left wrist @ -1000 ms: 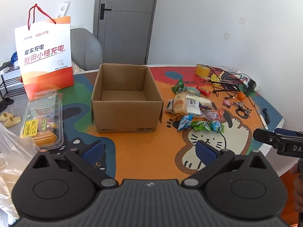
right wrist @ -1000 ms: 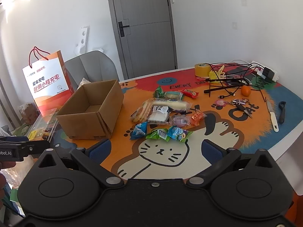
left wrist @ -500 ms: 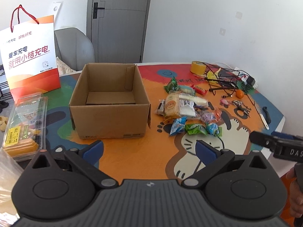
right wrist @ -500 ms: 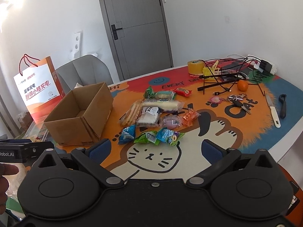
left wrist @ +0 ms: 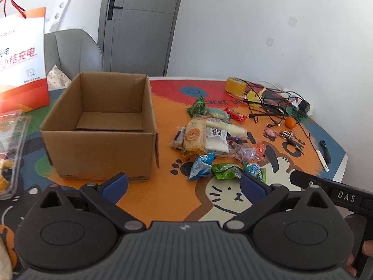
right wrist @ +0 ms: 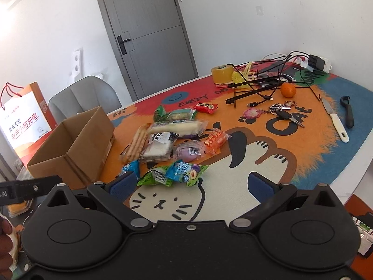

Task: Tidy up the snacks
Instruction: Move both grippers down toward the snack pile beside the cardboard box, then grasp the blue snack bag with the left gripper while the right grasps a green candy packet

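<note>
An open, empty cardboard box (left wrist: pixel 100 130) stands on the cat-print table mat; it also shows in the right wrist view (right wrist: pixel 72 149). To its right lies a pile of several wrapped snacks (left wrist: pixel 209 140), also seen in the right wrist view (right wrist: pixel 172 144): biscuits, bread, blue and green candy packs, an orange pack, a red bar. My left gripper (left wrist: pixel 184 183) is open and empty, hovering just in front of the box and the pile. My right gripper (right wrist: pixel 191 185) is open and empty, just in front of the nearest green and blue packs (right wrist: pixel 172 175).
An orange-white paper bag (left wrist: pixel 21 58) and a clear food tray (left wrist: pixel 9 149) are left of the box. Tape roll (right wrist: pixel 222 72), tangled cables (right wrist: pixel 268 79), an orange (right wrist: pixel 288 90), keys (right wrist: pixel 283 113), a knife (right wrist: pixel 335 120) and a peeler (right wrist: pixel 347 112) lie at the right. A grey chair (left wrist: pixel 72 53) stands behind.
Both grippers have moved forward toward the table; the box and the snack pile appear larger and closer. Both stay open and empty.
</note>
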The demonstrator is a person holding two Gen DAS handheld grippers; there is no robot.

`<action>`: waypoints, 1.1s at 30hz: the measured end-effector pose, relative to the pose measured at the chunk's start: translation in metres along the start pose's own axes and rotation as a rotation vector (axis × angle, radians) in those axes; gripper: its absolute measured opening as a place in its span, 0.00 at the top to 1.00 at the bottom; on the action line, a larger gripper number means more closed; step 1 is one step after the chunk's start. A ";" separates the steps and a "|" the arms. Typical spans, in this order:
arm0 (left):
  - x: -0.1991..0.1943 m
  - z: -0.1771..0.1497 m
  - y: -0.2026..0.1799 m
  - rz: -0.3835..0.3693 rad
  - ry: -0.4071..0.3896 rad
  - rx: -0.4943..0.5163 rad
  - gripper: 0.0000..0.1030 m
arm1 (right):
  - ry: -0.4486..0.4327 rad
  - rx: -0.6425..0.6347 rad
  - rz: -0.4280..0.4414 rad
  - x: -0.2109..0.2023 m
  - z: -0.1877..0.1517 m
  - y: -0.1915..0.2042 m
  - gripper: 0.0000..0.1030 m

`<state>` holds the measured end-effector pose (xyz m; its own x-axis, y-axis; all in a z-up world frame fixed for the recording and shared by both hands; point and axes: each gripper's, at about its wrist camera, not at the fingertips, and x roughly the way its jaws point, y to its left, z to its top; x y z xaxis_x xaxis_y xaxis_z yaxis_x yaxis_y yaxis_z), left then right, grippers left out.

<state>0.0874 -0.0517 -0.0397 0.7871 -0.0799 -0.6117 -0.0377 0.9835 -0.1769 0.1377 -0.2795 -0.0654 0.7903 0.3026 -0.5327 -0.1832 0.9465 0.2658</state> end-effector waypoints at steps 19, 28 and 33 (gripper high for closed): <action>0.073 0.006 -0.022 -0.065 0.028 -0.008 0.36 | 0.043 0.053 0.027 0.060 -0.003 -0.016 0.08; 0.104 0.011 -0.019 -0.017 0.037 -0.029 0.38 | 0.077 0.085 0.046 0.087 0.003 -0.013 0.19; 0.116 0.010 -0.019 -0.003 0.059 -0.041 0.41 | 0.097 0.074 0.029 0.099 0.001 -0.008 0.32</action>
<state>0.1861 -0.0780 -0.0994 0.7494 -0.0939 -0.6554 -0.0609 0.9759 -0.2095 0.2182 -0.2571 -0.1191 0.7242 0.3425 -0.5985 -0.1584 0.9273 0.3391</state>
